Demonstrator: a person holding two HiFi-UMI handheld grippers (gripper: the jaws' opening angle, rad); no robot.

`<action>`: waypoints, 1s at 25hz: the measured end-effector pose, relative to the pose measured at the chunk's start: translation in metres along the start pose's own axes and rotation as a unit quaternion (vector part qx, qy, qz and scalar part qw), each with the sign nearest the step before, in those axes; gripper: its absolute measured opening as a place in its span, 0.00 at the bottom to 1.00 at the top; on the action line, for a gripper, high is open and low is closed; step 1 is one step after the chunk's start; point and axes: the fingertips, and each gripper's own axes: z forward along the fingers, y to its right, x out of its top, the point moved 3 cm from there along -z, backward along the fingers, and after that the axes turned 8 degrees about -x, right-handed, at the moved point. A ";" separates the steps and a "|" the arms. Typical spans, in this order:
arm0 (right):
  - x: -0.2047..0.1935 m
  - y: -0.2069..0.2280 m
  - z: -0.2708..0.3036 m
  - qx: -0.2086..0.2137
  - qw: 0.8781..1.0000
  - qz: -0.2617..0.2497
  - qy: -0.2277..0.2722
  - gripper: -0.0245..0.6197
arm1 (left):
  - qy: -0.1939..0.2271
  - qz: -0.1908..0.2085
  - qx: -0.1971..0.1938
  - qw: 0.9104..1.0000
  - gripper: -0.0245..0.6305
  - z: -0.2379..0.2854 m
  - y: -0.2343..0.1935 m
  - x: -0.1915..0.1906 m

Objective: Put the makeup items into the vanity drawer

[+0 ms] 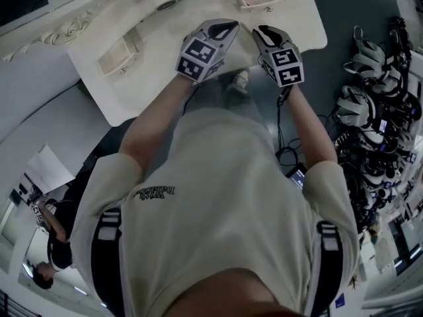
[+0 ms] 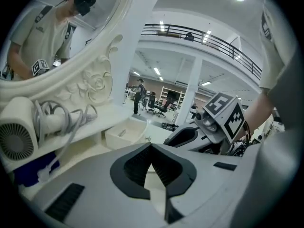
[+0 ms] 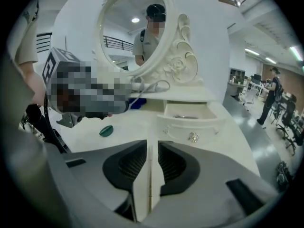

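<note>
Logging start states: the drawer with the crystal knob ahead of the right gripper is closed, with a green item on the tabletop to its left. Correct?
No: that drawer is pulled open, as the right gripper view shows. The green item does lie on the tabletop to its left.

White vanity (image 1: 173,61), green makeup item (image 3: 106,130)

Big open hall w/ glossy grey floor (image 1: 357,5), white column (image 2: 194,89), upper balcony w/ black railing (image 2: 209,39), ceiling strip lights (image 2: 161,26), office chairs (image 2: 156,106) far back, and white gear & cables (image 1: 370,104) heaped on floor.
</note>
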 end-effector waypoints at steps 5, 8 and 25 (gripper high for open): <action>-0.020 -0.007 0.016 0.004 0.999 -0.032 -0.033 0.16 | -0.033 -0.034 -0.005 0.999 0.05 0.012 -0.005 -0.032; -0.036 -0.011 0.025 0.001 0.997 -0.055 -0.057 0.16 | -0.054 -0.036 -0.009 0.998 0.05 0.019 -0.008 -0.051; -0.061 -0.012 0.036 -0.024 0.992 -0.067 -0.107 0.09 | -0.094 -0.068 -0.020 0.993 0.05 0.030 -0.004 -0.088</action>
